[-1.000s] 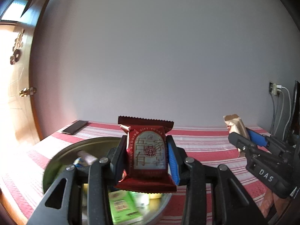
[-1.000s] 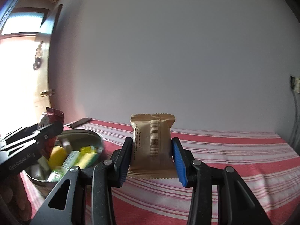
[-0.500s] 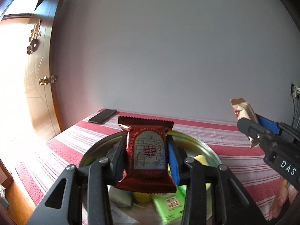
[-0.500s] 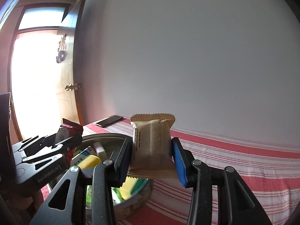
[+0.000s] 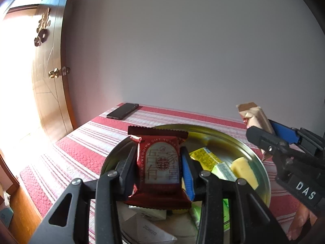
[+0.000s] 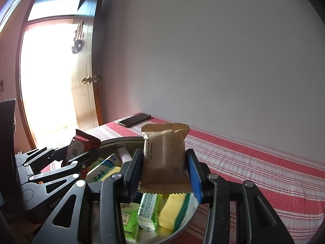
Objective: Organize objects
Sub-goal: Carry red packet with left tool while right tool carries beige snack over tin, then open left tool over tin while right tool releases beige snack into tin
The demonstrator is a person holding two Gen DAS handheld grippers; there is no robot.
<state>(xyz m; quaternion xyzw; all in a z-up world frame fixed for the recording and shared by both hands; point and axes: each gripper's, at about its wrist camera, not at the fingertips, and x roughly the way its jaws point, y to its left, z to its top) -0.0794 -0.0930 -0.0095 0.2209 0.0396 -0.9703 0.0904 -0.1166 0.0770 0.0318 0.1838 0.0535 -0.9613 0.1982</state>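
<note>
1. Left gripper (image 5: 160,169): closed on a red snack pkt (image 5: 159,162), held upright btwn the black finger on one side and the blue pad on the other. Gold/white print faces the cam. Pkt hangs above the near part of the metal bowl (image 5: 251,156), not touching the contents.
2. Right gripper (image 6: 165,172): clamped on a tan snack pkt (image 6: 164,156), also upright, crimped seam running down its middle, serrated edges top & bottom. It sits over the bowl's (image 6: 121,139) right half in the right wrist view.
3. Both grippers are close together over the bowl; in the left wrist view the right gripper (image 5: 264,136) comes in from the right edge w/ the tan pkt (image 5: 254,118) sticking up past its tips. In the right wrist view the left gripper (image 6: 81,152) shows at the left w/ the red pkt (image 6: 81,146) in it.
4. Bowl contents: yellow sponge w/ green side (image 6: 175,211), green-white wrapped pkt (image 6: 149,211), bright green pkt (image 6: 129,221), yellow printed sachet (image 5: 204,156), pale wrapped piece (image 6: 125,153) near the far rim. Some white wrapped items at the near side, blurred.
5. Bowl rests on a red & white striped cloth (image 6: 254,162) over the tabletop.
6. Black phone (image 5: 122,110) lies flat at the far corner of the cloth, well apart from the bowl.
7. Wooden door (image 5: 50,77) w/ brass handle stands open at the left, bright light beside it; plain wall (image 5: 182,50) behind.
</note>
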